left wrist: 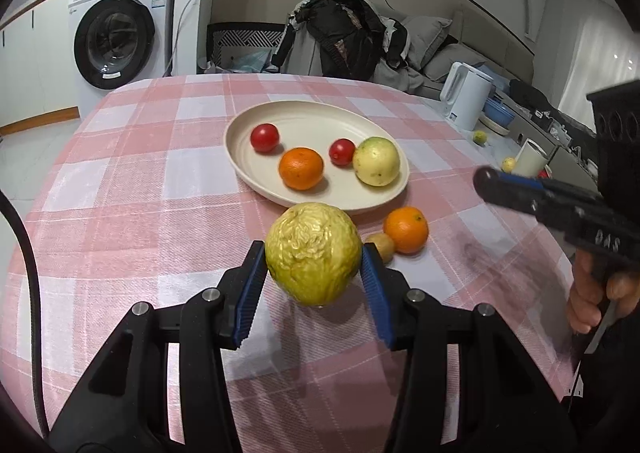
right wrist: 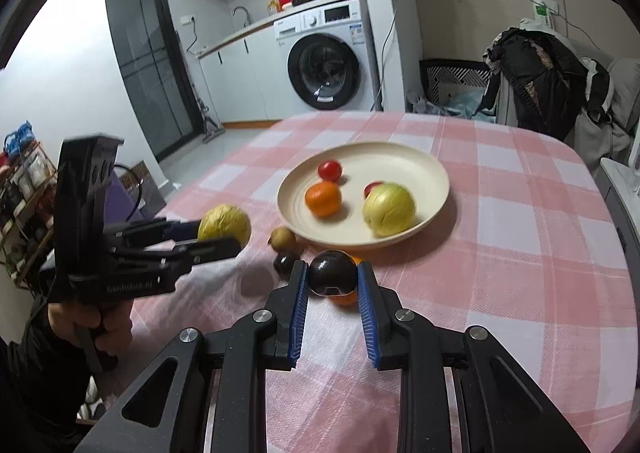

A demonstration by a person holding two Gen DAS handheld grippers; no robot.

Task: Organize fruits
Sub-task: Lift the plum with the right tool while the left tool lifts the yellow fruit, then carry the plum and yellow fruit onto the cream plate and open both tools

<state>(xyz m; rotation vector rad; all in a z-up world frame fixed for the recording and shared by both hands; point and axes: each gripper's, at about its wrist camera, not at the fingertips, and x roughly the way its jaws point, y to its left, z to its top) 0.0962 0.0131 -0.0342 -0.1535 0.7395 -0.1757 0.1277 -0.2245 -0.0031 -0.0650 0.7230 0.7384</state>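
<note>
My left gripper [left wrist: 314, 259] is shut on a wrinkled yellow fruit [left wrist: 313, 253], held above the cloth just short of the cream plate [left wrist: 240, 133]. The plate holds two red tomatoes [left wrist: 264, 137], an orange [left wrist: 301, 168] and a smooth yellow-green fruit [left wrist: 376, 161]. An orange [left wrist: 406, 229] and a small brown fruit [left wrist: 380, 246] lie on the cloth by the plate. My right gripper [right wrist: 332, 281] is shut on a dark plum [right wrist: 333, 272], above an orange [right wrist: 344, 297]. Another dark plum [right wrist: 286, 263] and the brown fruit [right wrist: 283, 239] lie to its left.
The table wears a pink checked cloth [left wrist: 140, 173]. A white kettle [left wrist: 466, 95] and a white cup [left wrist: 530, 159] stand on a side counter to the right. A washing machine [left wrist: 120, 29] and a chair heaped with clothes [left wrist: 344, 37] stand behind the table.
</note>
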